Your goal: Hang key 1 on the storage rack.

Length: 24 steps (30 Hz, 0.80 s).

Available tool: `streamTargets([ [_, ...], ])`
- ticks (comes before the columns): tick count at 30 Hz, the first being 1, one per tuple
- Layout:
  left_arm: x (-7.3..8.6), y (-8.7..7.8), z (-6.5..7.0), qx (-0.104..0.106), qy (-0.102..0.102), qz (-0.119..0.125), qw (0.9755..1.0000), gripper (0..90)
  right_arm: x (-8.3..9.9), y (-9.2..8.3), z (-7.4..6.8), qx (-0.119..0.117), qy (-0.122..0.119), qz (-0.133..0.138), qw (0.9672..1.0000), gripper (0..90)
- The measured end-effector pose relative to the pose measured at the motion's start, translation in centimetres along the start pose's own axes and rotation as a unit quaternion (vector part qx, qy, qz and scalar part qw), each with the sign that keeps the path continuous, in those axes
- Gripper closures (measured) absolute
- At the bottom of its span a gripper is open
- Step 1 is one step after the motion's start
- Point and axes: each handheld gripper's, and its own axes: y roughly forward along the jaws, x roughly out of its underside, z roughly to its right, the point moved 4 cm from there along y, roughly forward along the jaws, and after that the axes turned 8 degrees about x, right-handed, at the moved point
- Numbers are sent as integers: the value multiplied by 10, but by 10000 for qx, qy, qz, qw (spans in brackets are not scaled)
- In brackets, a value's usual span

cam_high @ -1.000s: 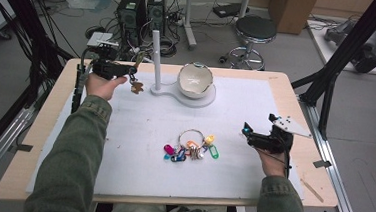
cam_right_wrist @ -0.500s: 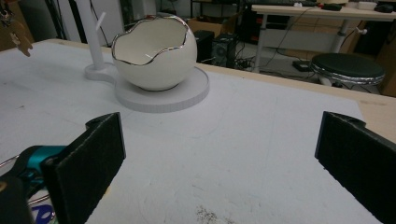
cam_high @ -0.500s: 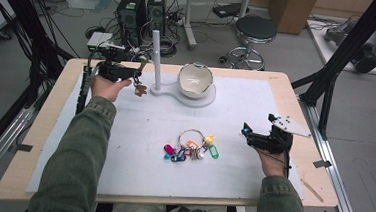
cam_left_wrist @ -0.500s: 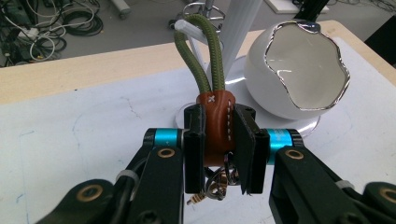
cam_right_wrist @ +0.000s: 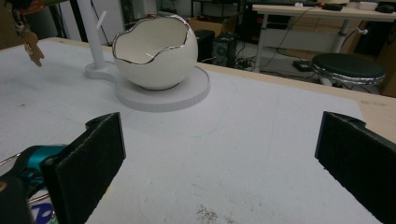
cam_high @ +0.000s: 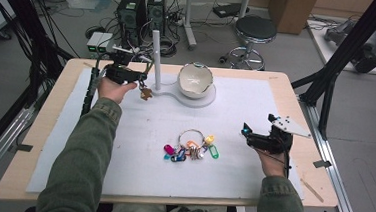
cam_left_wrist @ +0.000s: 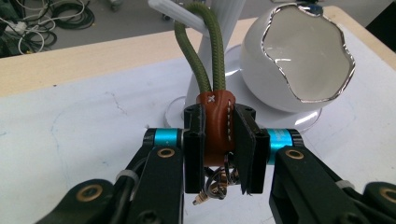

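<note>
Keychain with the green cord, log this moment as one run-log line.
left hand-held gripper: shut on keychain | cord loop: over stand's peg | right hand-held gripper: open, idle | key bunch: on table

Even, bright light; slightly soft focus

Brown white-stitched leather fob (cam_left_wrist: 215,122) on an olive-green cord loop (cam_left_wrist: 205,56); white bowl (cam_left_wrist: 299,60) with silver rim

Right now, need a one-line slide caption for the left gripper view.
Left gripper shut on a brown leather key fob, its green cord loop over the white stand's peg.
</note>
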Motion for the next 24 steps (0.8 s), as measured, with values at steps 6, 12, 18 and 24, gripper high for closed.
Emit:
streamTargets([
  [6, 0, 1, 1, -183, 91, 43, 9998, 654, 0, 0, 0, -12, 33, -38, 10000, 7],
  [12, -3, -8, 0, -119, -67, 211, 9997, 394, 1, 1, 0, -11, 3, -44, 10000, 6],
  [18, -1, -18, -5, -117, -147, 468, 9987, 194, 1, 0, -1, -11, 8, -43, 10000, 6],
  [24, 6, -26, -8, -544, -32, 668, 9963, 126, 1, 0, -1, -2, -7, -33, 10000, 6],
])
